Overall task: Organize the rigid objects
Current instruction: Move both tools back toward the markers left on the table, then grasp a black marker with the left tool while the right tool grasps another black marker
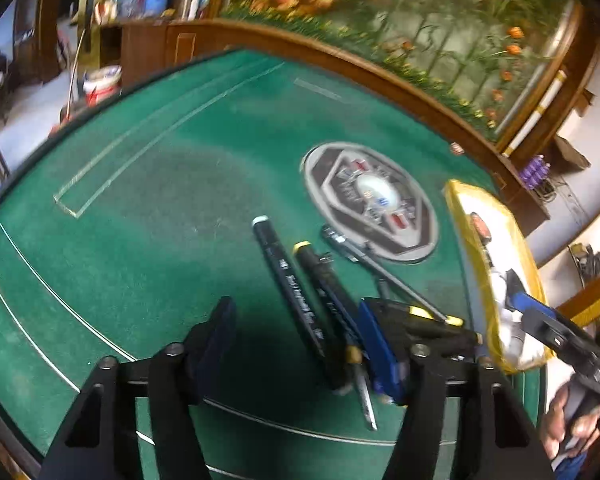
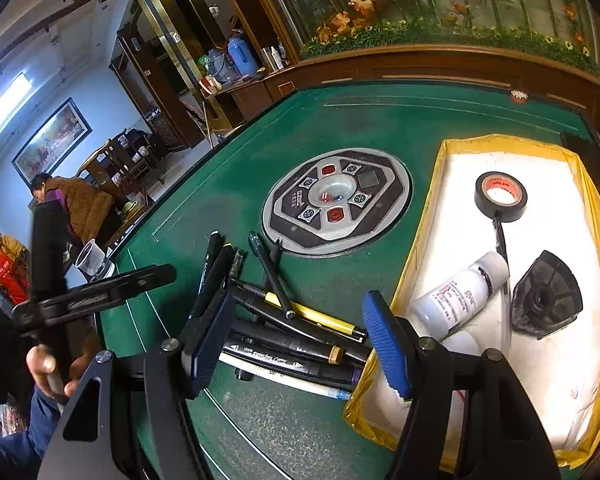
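Observation:
A pile of black markers [image 2: 288, 348], pens and a yellow pen [image 2: 320, 316] lies on the green felt table [image 2: 228, 200]. My right gripper [image 2: 300, 344] is open, its jaws on either side of the pile, nothing held. A yellow-rimmed white tray [image 2: 580, 320] to the right holds a black tape roll [image 2: 500, 196], a white bottle [image 2: 460, 296] and a black wedge-shaped part [image 2: 548, 296]. My left gripper [image 1: 300, 340] is open and empty, left of the markers [image 1: 292, 284]; its right finger overlaps them. The tray also shows in the left wrist view [image 1: 468, 200].
A round control panel [image 2: 336, 200] is set in the table's middle. A wooden cabinet and planted glass case run along the far edge. Two people stand at far left [image 2: 76, 204]. The other gripper and hand show at left [image 2: 80, 296].

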A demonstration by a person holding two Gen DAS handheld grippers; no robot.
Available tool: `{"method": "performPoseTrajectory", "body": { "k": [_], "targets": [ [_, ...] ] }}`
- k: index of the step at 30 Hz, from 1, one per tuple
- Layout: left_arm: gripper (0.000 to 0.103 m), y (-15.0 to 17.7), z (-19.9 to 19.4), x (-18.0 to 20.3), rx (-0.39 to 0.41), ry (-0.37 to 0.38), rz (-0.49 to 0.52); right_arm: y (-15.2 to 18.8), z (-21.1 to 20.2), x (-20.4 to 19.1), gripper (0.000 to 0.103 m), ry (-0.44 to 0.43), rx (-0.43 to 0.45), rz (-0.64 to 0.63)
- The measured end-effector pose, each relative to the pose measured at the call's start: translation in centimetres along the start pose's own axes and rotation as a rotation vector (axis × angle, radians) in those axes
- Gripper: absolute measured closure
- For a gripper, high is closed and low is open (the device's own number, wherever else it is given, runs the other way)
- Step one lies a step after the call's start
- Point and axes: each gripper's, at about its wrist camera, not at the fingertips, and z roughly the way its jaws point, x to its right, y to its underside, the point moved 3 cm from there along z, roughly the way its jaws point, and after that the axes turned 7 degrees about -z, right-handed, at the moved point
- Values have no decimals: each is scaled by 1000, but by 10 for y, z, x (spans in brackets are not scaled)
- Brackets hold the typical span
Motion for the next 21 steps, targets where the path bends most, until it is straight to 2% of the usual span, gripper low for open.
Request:
{"method": "performPoseTrajectory", "body": {
  "k": [3, 6, 8, 11, 13, 14, 19, 21],
  "targets": [
    [59, -2, 17, -1, -37, -25, -13, 2, -1, 1, 37, 2, 1, 10],
    [66, -2, 28, 2, -59, -48, -12, 4, -1, -1, 37, -6, 3, 10],
    [66, -3, 34, 5, -67, -55, 0, 6, 0, -3, 37, -14, -2, 3],
    [69, 0, 40, 6, -51, -104, 25, 7, 4, -9, 37, -18, -14, -15],
    [82, 0, 39, 4, -43, -127, 39, 9, 7, -14, 37, -18, -24, -32],
    [85, 1, 37, 1, -44, -129, 39, 9, 9, -16, 37, -21, -29, -41],
    [86, 13, 20, -18, -33, -148, 71, 14, 19, -35, 37, -66, -58, -82],
    [86, 19, 12, -28, -28, -148, 76, 14, 22, -48, 43, -99, -66, -99]
  ]
}}
